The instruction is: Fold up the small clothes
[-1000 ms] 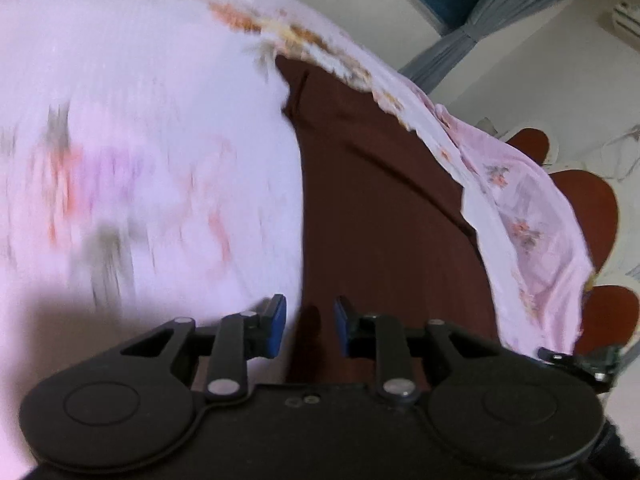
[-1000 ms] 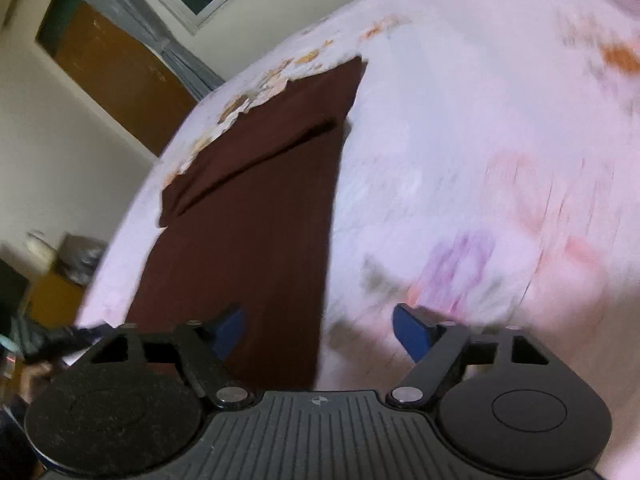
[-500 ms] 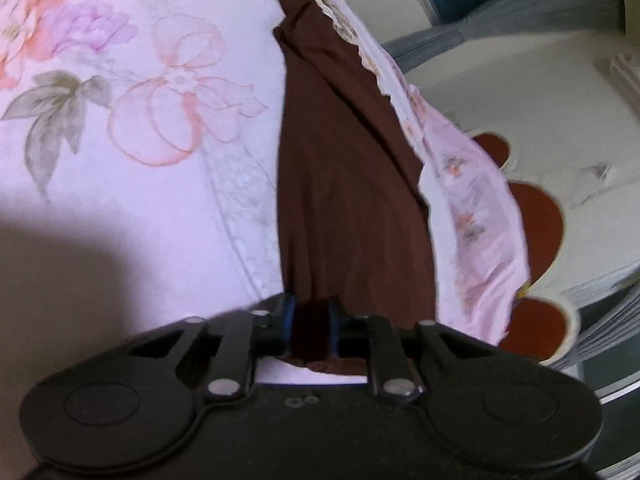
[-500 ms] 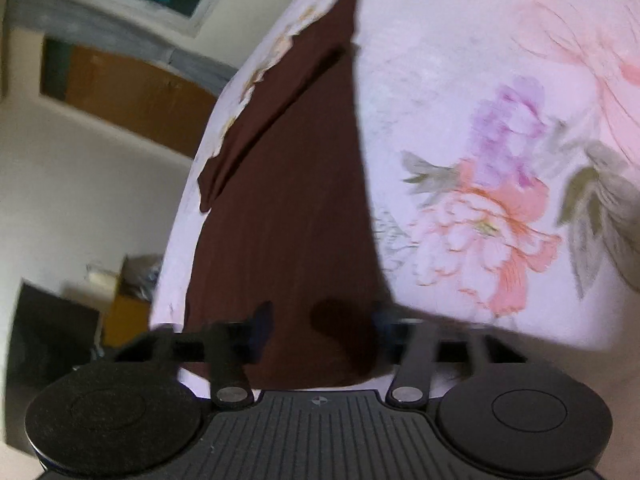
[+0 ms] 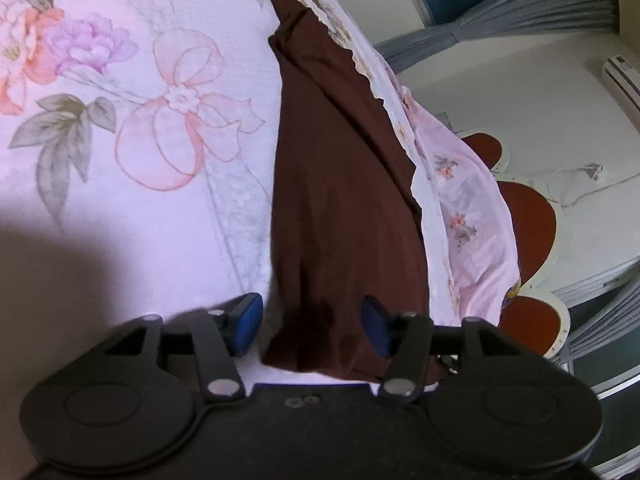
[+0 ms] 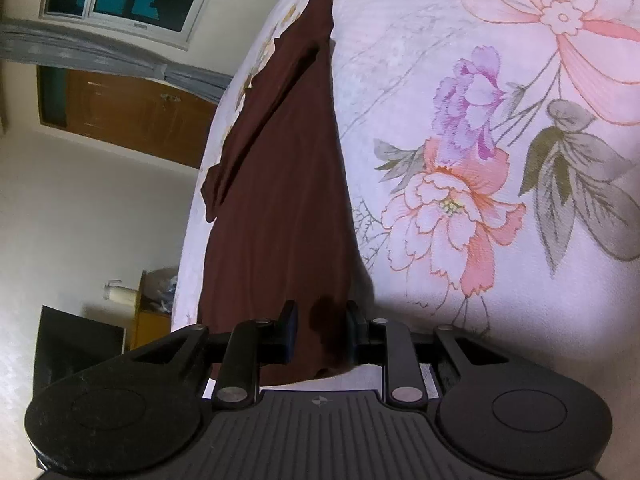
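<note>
Left gripper (image 5: pixel 312 330): jaws opening, blue pads now well apart. Half a second ago they were pinched on the near edge of the brown garment (image 5: pixel 344 200); now the cloth lies between the pads, neither visibly pressing it.

Right gripper (image 6: pixel 320 330): jaws closing, narrower than half a second ago and far narrower than a second ago. The garment's near corner sits between the pads; the pad at 3 o'clock is at the cloth's edge, the other just beside it. A firm pinch cannot be confirmed.

Garment: long, narrow, dark brown, lying flat on the pink flowered bedsheet (image 5: pixel 140 200), running from 6 toward 12 o'clock in both wrist views, along the bed's edge. A fold or sleeve shows at its far end, about 11 o'clock in the right view.

Both views are sharp now; a second ago they were blurred and the grippers stood higher over the sheet.

Background, left view: red-brown pattern on the floor (image 5: pixel 524 216) at 3 o'clock.
</note>
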Demonstrator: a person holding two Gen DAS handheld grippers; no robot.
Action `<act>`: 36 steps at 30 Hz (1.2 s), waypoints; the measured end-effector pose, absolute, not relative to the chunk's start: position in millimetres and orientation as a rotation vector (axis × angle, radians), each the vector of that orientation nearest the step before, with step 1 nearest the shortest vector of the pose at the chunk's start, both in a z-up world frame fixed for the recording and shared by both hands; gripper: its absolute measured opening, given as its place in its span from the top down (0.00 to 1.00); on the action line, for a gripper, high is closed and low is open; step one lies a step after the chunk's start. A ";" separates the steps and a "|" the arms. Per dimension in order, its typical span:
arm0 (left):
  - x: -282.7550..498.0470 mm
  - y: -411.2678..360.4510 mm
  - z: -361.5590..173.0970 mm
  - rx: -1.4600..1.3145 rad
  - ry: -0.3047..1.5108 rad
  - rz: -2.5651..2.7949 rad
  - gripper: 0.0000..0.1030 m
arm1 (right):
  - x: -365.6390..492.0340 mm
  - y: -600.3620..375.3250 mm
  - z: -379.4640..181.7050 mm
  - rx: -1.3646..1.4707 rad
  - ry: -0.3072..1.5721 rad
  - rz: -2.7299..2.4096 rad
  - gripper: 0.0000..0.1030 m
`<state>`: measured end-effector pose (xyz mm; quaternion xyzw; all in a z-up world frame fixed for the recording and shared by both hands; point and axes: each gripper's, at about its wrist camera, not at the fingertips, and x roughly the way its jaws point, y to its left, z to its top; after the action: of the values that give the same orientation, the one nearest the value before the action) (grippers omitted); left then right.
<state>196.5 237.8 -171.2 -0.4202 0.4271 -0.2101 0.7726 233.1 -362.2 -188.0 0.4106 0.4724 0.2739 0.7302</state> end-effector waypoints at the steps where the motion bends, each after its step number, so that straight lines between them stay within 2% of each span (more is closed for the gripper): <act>1: 196.8 241.8 -173.1 -0.940 0.918 -0.460 0.48 | 232.2 -365.1 -188.8 0.915 1.042 0.604 0.76; 2: 198.1 246.6 -177.0 -0.965 0.922 -0.459 0.55 | 232.3 -366.0 -189.7 0.919 1.044 0.604 0.76; 6: 218.6 251.0 -194.9 -1.045 0.951 -0.472 0.67 | 234.8 -367.2 -194.6 0.938 1.043 0.614 0.76; 8: 229.4 248.0 -210.0 -1.087 0.992 -0.474 0.92 | 239.5 -366.7 -199.3 0.963 1.039 0.632 0.76; 11: 226.2 248.3 -215.0 -1.123 0.935 -0.533 0.95 | 244.7 -366.3 -205.1 0.989 1.027 0.675 0.77; 12: 220.5 250.0 -213.8 -1.142 0.893 -0.565 0.95 | 245.2 -363.9 -204.7 0.975 1.026 0.685 0.82; 13: 214.6 253.0 -213.3 -1.170 0.851 -0.581 0.95 | 245.7 -360.7 -204.6 0.970 1.031 0.701 0.93; 14: 209.0 256.5 -213.2 -1.196 0.814 -0.579 0.95 | 245.6 -358.5 -204.3 0.968 1.027 0.712 0.94; 16: 202.0 262.4 -210.2 -1.227 0.752 -0.561 0.97 | 245.5 -356.3 -197.4 0.955 0.986 0.734 0.95; 23: 220.8 292.4 -150.8 -1.384 0.313 -0.554 1.00 | 284.6 -365.4 -134.0 0.959 0.756 0.757 0.95; 25: 252.1 295.0 -130.3 -1.361 0.296 -0.542 1.00 | 315.1 -363.4 -110.8 0.943 0.700 0.769 0.95; 27: 276.8 285.9 -116.9 -1.269 0.402 -0.563 1.00 | 347.8 -356.3 -95.3 0.890 0.716 0.752 0.95; 28: 280.7 277.5 -115.8 -1.212 0.498 -0.546 0.94 | 361.9 -352.5 -92.2 0.866 0.752 0.750 0.95; 29: 278.2 267.1 -115.7 -1.117 0.607 -0.496 0.72 | 368.1 -348.5 -92.2 0.833 0.784 0.737 0.95; 31: 260.0 253.6 -122.7 -0.982 0.741 -0.428 0.52 | 366.9 -338.5 -99.0 0.733 0.857 0.743 0.95; 34: 217.4 247.6 -135.8 -0.924 0.849 -0.364 0.46 | 347.0 -340.3 -121.0 0.715 0.895 0.741 0.95; 35: 203.9 247.4 -141.2 -0.948 0.860 -0.354 0.38 | 338.6 -345.4 -131.1 0.727 0.896 0.737 0.95; 36: 193.7 245.9 -149.0 -0.983 0.899 -0.345 0.35 | 333.0 -348.6 -138.7 0.739 0.899 0.725 0.95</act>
<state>193.7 245.9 -149.0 -0.4535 0.4150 -0.1592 0.7725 333.0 -348.6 -138.7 0.3410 0.4153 0.3348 0.7740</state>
